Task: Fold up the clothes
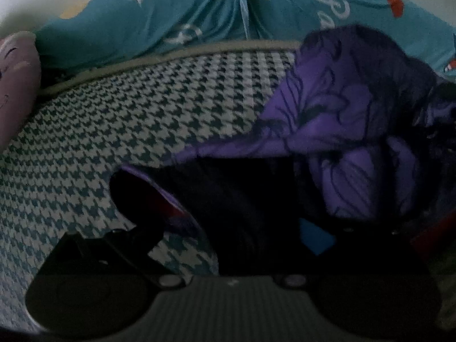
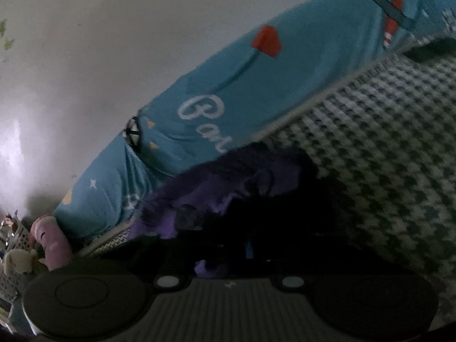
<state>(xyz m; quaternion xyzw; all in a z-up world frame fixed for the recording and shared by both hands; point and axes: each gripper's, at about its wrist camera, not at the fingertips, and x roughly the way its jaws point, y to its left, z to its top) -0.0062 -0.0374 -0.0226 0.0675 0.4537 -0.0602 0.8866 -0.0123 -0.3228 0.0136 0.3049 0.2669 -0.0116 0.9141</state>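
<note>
A dim bedroom scene seen from 2 cameras, 1 on each hand-held gripper, both looking down over a bed with a black-and-white houndstooth blanket [image 1: 119, 119]. A purple garment [image 1: 336, 119] with dark line drawings lies bunched on the blanket, close against a teal cushion [image 1: 176, 20] printed with white stars and lettering.

In the left view, the left gripper [image 1: 228, 199] sits low in the picture with dark cloth draped over and between its fingers; the left finger [image 1: 134, 199] shows as a black shape, the right one is lost in shadow. The dark fold appears pinched, but whether the pads truly press on it cannot be told. From this claw the purple heap lies ahead and to the right, its long side running from lower left up toward the cushion.

In the right view, rolled steeply to one side, the right gripper [image 2: 245, 245] is buried in shadow. Its fingers are nearly together, and the garment's dark cloth seems to sit between them — a grip, as best judged. The heap lies directly ahead of this claw and touching it, so the right hand is the nearer one for drawing the edge across the fold
</note>
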